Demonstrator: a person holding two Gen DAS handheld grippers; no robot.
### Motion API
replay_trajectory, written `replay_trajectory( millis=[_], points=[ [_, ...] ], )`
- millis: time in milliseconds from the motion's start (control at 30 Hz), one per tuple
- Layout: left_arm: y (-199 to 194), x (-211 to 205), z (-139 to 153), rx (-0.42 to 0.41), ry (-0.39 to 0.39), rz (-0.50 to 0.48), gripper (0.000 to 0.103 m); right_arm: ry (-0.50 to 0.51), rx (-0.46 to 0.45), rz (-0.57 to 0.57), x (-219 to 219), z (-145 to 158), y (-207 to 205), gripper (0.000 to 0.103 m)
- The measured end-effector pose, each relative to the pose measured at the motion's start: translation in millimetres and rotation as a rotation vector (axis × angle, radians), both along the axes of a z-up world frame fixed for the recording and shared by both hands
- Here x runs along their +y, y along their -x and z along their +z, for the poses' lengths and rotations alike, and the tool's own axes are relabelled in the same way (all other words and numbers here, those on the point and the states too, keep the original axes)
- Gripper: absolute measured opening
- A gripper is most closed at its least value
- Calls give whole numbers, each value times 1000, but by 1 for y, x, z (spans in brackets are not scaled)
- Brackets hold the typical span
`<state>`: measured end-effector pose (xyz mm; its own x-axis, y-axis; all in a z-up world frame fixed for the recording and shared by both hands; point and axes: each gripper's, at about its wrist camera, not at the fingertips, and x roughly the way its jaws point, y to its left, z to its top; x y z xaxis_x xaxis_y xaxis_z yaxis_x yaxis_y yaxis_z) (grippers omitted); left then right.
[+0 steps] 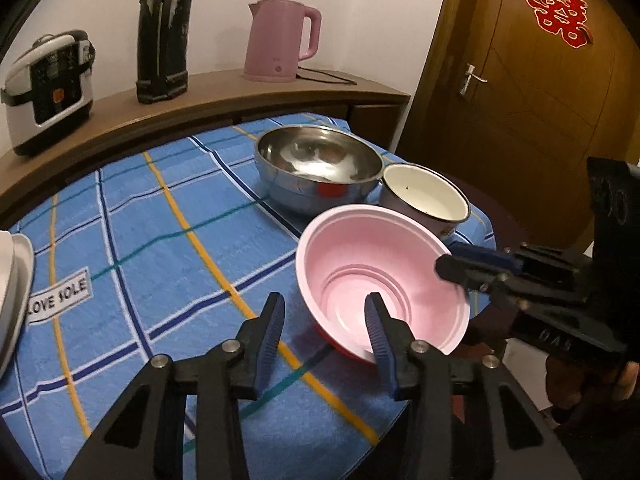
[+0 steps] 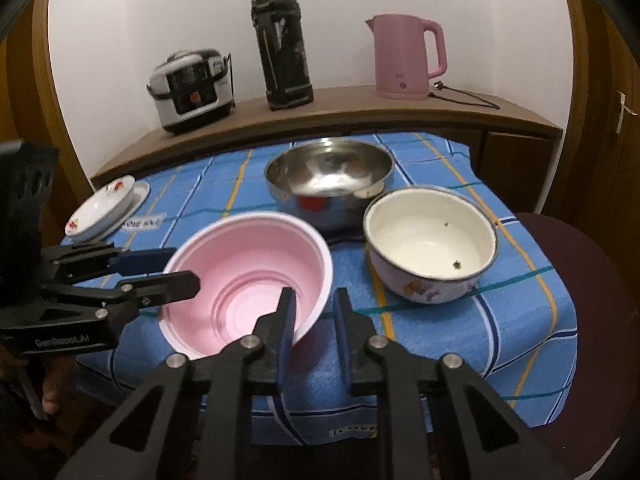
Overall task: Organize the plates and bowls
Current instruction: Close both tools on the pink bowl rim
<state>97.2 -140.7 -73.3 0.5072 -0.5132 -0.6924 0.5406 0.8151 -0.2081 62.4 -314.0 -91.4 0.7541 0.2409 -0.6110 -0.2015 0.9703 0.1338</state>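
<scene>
A pink plastic bowl (image 1: 380,276) (image 2: 248,276) is tilted over the blue checked cloth (image 1: 160,220) (image 2: 400,320). My left gripper (image 1: 326,320) is open, its right finger inside the bowl and its left finger outside. It shows in the right wrist view (image 2: 176,272), jaws around the bowl's left rim. My right gripper (image 2: 314,312) straddles the bowl's near rim with a gap between the pads. It shows in the left wrist view (image 1: 456,264) at the bowl's right rim. A steel bowl (image 1: 318,166) (image 2: 328,176) and a white enamel bowl (image 1: 426,196) (image 2: 430,240) stand behind.
Stacked white plates (image 2: 104,208) (image 1: 16,280) lie at the cloth's left. A rice cooker (image 2: 192,88), black flask (image 2: 282,48) and pink kettle (image 2: 404,56) stand on the wooden shelf (image 2: 320,116) behind. A wooden door (image 1: 540,100) is to the right.
</scene>
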Motion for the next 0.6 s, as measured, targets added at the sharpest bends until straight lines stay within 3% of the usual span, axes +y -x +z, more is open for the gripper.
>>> replay_trajectory(
  millis=[433, 500, 600],
  points=[
    [-2, -2, -2, 4, -7, 15, 44, -12, -9, -15, -6, 3, 1, 18],
    [-2, -2, -3, 8, -7, 16, 29, -16, -13, -1, -4, 3, 1, 14],
    [1, -5, -3, 5, -18, 20, 22, -10, -22, -3, -2, 4, 2, 12]
  ],
)
